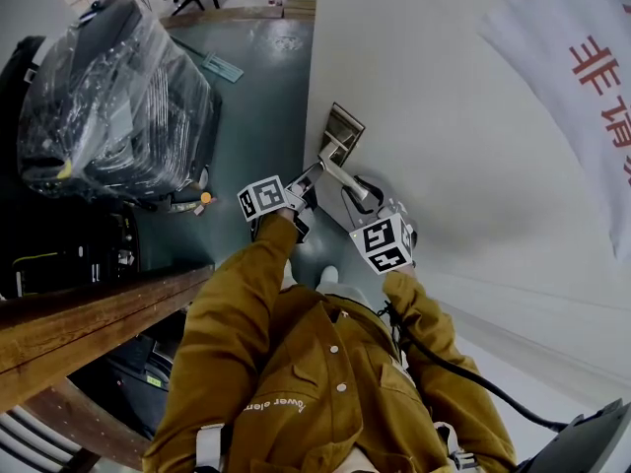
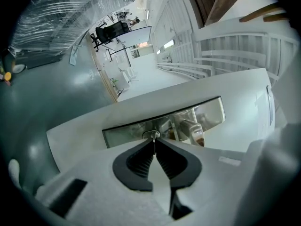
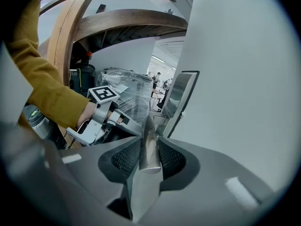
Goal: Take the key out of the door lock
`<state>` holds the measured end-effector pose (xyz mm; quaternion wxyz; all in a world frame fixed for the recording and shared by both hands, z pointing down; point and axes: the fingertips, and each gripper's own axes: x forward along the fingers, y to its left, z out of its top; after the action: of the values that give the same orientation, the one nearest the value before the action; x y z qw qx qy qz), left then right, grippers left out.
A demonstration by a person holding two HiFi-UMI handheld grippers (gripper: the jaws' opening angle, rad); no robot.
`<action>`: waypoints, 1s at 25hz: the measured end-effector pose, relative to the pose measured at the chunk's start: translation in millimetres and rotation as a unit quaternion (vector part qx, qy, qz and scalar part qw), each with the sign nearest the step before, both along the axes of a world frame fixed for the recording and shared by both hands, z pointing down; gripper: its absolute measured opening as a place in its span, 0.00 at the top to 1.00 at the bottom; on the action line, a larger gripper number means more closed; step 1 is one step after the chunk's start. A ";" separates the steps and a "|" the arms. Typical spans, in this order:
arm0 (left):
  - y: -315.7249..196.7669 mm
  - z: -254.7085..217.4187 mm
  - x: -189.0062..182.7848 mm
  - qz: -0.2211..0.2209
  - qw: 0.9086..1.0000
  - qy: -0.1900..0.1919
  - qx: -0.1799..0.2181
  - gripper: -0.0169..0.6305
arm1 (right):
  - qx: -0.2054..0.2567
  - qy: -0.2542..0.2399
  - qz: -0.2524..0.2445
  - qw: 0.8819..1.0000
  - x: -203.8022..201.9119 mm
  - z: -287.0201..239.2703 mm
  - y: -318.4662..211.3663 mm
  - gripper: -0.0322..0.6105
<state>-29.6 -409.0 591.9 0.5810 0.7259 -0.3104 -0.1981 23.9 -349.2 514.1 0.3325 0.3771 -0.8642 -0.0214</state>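
Note:
The metal lock plate (image 1: 342, 126) sits on the white door (image 1: 444, 116). In the left gripper view the key (image 2: 153, 135) shows edge-on against the plate (image 2: 131, 132), and my left gripper (image 2: 154, 144) is shut on it, pointing level at the door. In the head view that gripper (image 1: 314, 172) reaches in from the left. My right gripper (image 3: 149, 152) is shut on the silver door handle lever (image 3: 146, 128), pads pressed on both of its sides. In the head view it (image 1: 367, 198) holds the lever (image 1: 345, 177) just below the plate.
A bulky object wrapped in clear film (image 1: 113, 97) stands on the teal floor (image 1: 256, 77) to the left. A wooden rail (image 1: 89, 323) runs at lower left. A white banner with red characters (image 1: 582, 67) hangs at right. A black cable (image 1: 473, 377) trails from the right arm.

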 end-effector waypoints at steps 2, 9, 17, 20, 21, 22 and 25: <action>-3.1 0.6 2.7 0.002 1.000 0.006 -0.004 0.95 | 0.000 -0.001 0.005 1.000 2.5 0.2 -3.2 0.76; -4.1 4.1 3.2 -0.003 0.998 0.040 -0.040 0.95 | -0.008 -0.002 0.017 1.000 4.5 2.2 -6.5 0.75; 1.8 7.1 1.1 -0.005 0.987 0.131 -0.096 0.95 | -0.001 0.000 0.004 1.000 3.8 -0.2 -2.4 0.75; 7.2 12.2 -5.8 -0.006 0.983 0.156 -0.099 0.94 | 0.002 0.003 0.000 1.000 1.8 0.4 -1.9 0.76; 10.4 13.3 -8.6 -0.005 0.983 0.155 -0.096 0.94 | 0.002 0.004 -0.001 1.000 1.6 0.7 -1.7 0.76; 14.1 12.9 -11.3 -0.004 0.984 0.152 -0.092 0.94 | 0.002 0.005 -0.001 1.000 1.7 0.9 -1.6 0.76; 23.2 1.4 -17.6 -0.001 0.985 0.158 -0.067 0.94 | 0.002 0.008 0.000 1.000 3.7 1.4 -2.4 0.76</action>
<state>-47.3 -385.8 593.4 0.6693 0.6448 -0.2285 -0.2897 27.6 -351.6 515.5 0.3382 0.3780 -0.8614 -0.0262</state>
